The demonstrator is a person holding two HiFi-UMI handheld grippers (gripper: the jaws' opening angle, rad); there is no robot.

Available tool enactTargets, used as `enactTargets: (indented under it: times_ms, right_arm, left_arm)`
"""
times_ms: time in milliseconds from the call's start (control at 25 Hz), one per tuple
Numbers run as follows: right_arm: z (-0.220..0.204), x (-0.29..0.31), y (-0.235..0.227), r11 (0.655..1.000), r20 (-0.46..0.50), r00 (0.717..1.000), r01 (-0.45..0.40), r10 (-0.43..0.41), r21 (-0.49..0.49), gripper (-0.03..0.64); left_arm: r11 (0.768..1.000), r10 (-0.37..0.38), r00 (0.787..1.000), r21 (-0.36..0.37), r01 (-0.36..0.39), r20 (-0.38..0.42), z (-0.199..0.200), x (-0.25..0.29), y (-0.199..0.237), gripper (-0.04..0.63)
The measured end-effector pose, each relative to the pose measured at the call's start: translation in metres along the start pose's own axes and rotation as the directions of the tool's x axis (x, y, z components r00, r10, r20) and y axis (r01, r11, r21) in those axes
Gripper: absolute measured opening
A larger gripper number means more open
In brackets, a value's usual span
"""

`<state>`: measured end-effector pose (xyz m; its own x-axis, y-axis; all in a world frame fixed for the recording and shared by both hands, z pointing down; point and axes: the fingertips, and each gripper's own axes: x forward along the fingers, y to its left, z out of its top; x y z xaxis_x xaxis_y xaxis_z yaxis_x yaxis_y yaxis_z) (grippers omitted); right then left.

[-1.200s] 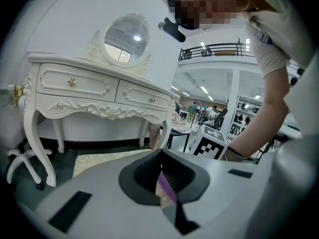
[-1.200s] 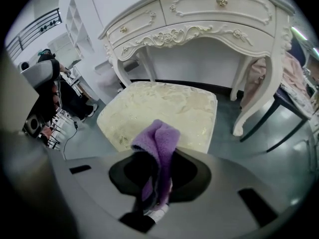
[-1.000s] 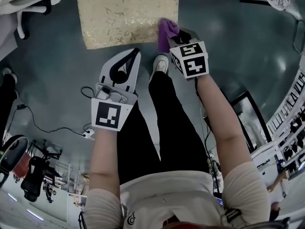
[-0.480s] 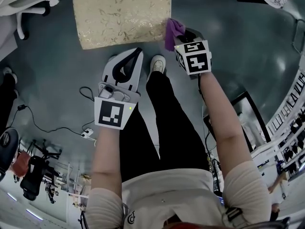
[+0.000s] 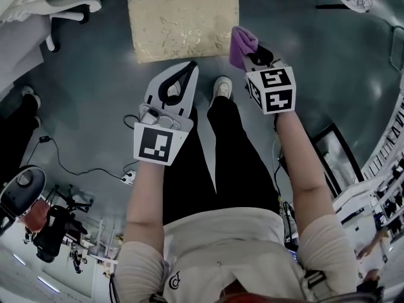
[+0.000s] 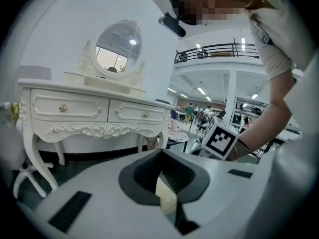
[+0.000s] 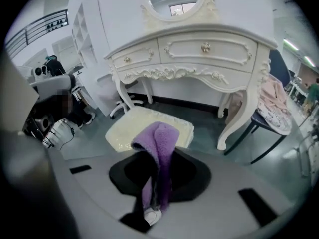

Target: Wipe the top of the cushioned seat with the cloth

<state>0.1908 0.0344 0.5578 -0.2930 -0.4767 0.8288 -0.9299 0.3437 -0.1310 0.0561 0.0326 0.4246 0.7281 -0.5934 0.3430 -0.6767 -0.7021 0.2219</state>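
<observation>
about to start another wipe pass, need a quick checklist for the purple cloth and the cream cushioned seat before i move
1. Purple fuzzy cloth clamped in the right gripper: ok.
2. Cream-gold patterned square cushioned seat with nothing lying on its top: ok.
3. Cloth pressed onto the seat top: cannot tell. In the head view it sits at the seat's near right corner, and contact is not visible.
4. Left gripper shut, empty and off the seat: ok.
5. White carved dressing table leg apart from the seat, to its right: ok.
</observation>
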Motion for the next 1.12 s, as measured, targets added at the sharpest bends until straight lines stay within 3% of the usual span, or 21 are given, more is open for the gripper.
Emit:
enactTargets:
  times_ms: [160,400,640,840,1120]
  right_arm:
    - [0.058,-0.043,0.026,1.000,0.124,0.992,0.003,-0.001,-0.018,0.083]
    - [0.136,-0.111,0.069,0.998,0.283,0.959,0.001,0.019,-0.068,0.083]
    - [0.203,-0.185,0.095,0.992,0.431,0.902,0.034,0.022,-0.122,0.083]
    - [0.242,-0.251,0.118,0.986,0.522,0.853,0.072,0.016,-0.148,0.084]
    - [0.281,-0.330,0.140,0.976,0.640,0.768,0.131,0.011,-0.174,0.084]
  left_arm:
    - [0.999,0.050,0.998,0.013,-0.050,0.039,0.050,-0.018,0.015,0.012]
    - [0.999,0.023,0.993,0.039,-0.028,0.119,0.131,-0.047,0.018,0.012]
    - [0.993,0.016,0.985,0.109,-0.035,0.169,0.191,-0.078,0.018,0.012]
    - [0.992,0.018,0.979,0.118,-0.043,0.201,0.235,-0.119,0.011,0.012]
    - [0.978,0.049,0.969,0.187,-0.096,0.242,0.291,-0.165,0.006,0.012]
